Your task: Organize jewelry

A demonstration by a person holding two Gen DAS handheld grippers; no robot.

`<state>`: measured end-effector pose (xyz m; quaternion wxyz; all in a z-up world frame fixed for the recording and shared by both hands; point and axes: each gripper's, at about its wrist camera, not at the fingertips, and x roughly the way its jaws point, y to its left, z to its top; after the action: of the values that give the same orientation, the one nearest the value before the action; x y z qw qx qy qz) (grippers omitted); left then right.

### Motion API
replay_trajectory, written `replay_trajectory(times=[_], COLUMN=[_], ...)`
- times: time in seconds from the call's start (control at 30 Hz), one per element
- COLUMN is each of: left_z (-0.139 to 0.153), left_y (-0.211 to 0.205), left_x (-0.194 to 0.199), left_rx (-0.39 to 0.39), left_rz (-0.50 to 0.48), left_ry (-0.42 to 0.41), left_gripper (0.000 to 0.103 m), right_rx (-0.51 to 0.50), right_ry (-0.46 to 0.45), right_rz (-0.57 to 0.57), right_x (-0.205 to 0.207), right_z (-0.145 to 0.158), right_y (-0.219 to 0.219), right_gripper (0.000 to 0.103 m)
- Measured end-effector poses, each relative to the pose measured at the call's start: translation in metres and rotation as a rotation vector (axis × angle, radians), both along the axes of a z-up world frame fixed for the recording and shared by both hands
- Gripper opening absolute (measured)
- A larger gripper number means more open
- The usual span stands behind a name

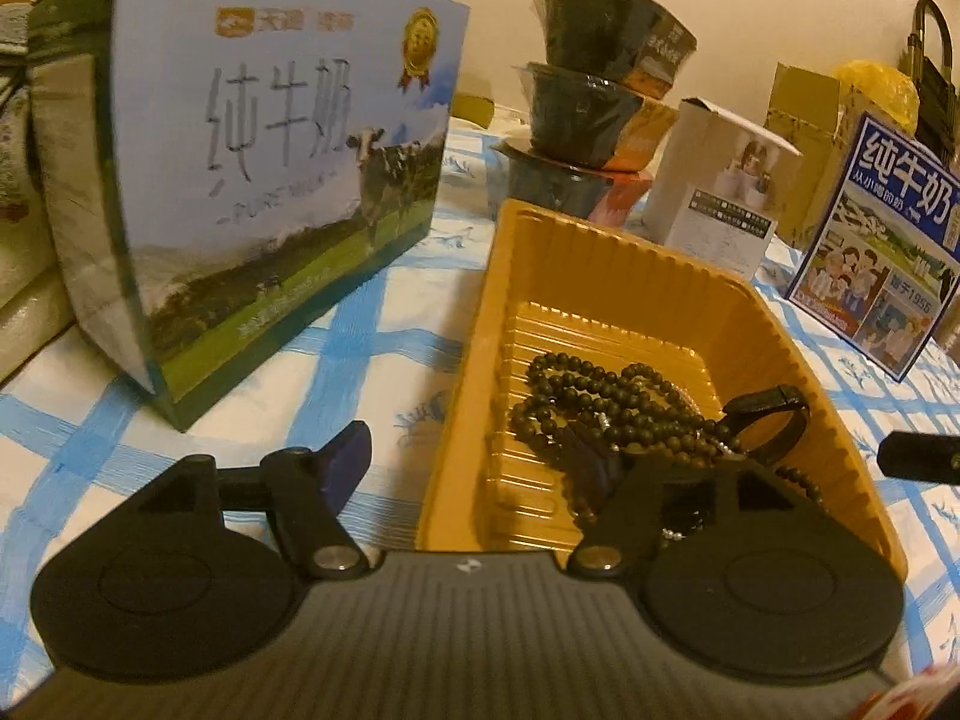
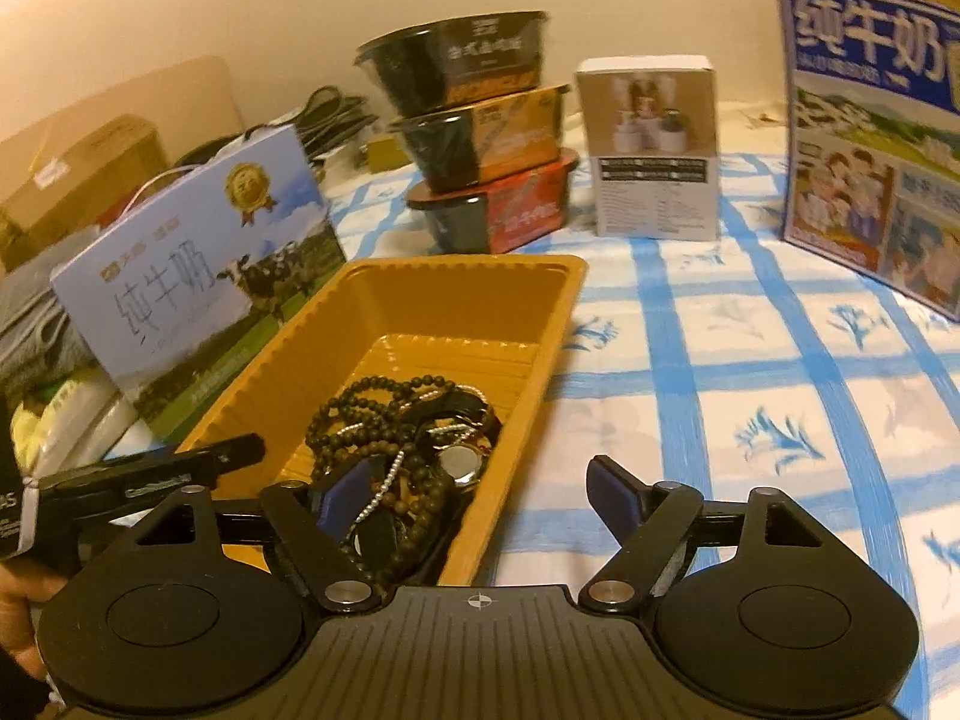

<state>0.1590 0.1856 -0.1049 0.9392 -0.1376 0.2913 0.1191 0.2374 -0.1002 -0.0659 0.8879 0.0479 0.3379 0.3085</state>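
The jewelry, beads [image 1: 606,414] and a watch [image 2: 459,459], lies piled in the yellow tray [image 1: 600,276] on the checked cloth. Both tongs, left [image 1: 474,456] and right [image 2: 480,489], gape, released, each straddling a tray wall (risky): closing could snag strands or tip it.

Before me, a blue-checked cloth [image 2: 750,360] carries the yellow tray [image 2: 420,294], milk cartons [image 1: 252,180], stacked bowls [image 2: 480,138], white box [image 2: 654,150]

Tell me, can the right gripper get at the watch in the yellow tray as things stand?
Probably yes. The right gripper is open, straddling the yellow tray's near wall. The watch lies face up just ahead, but the dark beads tangle around it and may come along.
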Motion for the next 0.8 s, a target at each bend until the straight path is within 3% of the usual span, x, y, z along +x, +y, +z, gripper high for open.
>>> replay_trajectory(times=[0.33,0.6,0.8], left_z=[0.038,0.061,0.065], left_y=[-0.02,-0.061,-0.082], left_x=[-0.04,-0.072,-0.093], left_rx=[0.102,0.079,0.011], left_rz=[-0.024,-0.121,-0.168], left_ry=[-0.024,0.035,0.087], left_gripper=[0.071,0.072,0.072], right_rx=[0.024,-0.033,-0.073], right_ry=[0.058,0.087,0.072], right_rz=[-0.165,-0.222,-0.225], right_x=[-0.027,-0.064,-0.093], right_z=[-0.003,0.007,0.015], right_y=[-0.029,-0.048,-0.054], right_gripper=[0.08,0.08,0.08])
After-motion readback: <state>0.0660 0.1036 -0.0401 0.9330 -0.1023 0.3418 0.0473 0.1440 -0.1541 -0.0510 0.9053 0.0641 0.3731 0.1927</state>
